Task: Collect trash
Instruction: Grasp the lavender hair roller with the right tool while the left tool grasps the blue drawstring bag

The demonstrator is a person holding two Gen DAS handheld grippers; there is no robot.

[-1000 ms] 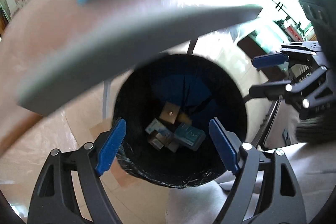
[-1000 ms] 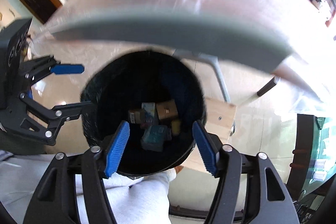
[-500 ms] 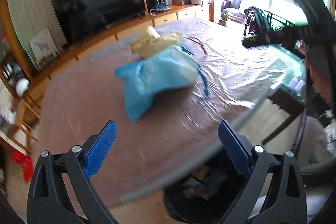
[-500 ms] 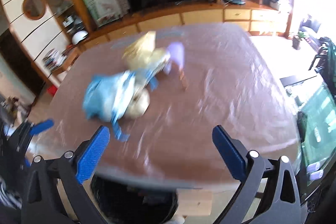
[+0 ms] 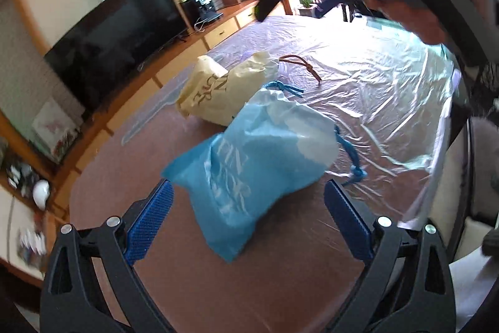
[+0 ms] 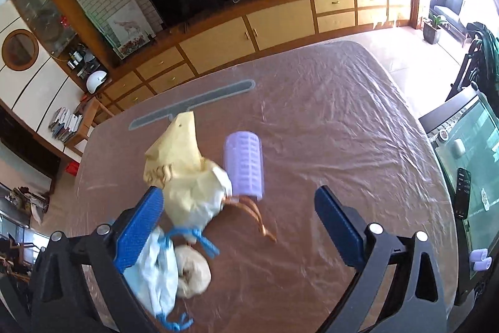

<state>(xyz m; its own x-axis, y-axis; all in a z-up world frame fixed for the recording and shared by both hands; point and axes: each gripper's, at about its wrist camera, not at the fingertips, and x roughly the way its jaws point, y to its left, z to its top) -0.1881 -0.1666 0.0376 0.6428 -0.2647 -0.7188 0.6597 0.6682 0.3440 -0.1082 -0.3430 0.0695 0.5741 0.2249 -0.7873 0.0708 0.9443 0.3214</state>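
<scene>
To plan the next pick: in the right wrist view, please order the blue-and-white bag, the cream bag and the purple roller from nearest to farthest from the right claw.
1. Blue-and-white bag: by the left finger of the right claw.
2. Cream bag: farther on, left of centre.
3. Purple roller: farthest, beside the cream bag on its right.

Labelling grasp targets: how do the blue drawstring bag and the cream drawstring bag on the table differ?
The blue drawstring plastic bag has blue cords and lies nearest, between the left gripper's open jaws. The cream drawstring bag with dark lettering has brown cords and lies behind it, beside a lilac ribbed cylinder. Both are soft, crumpled, lying on the plastic-covered table.
</scene>
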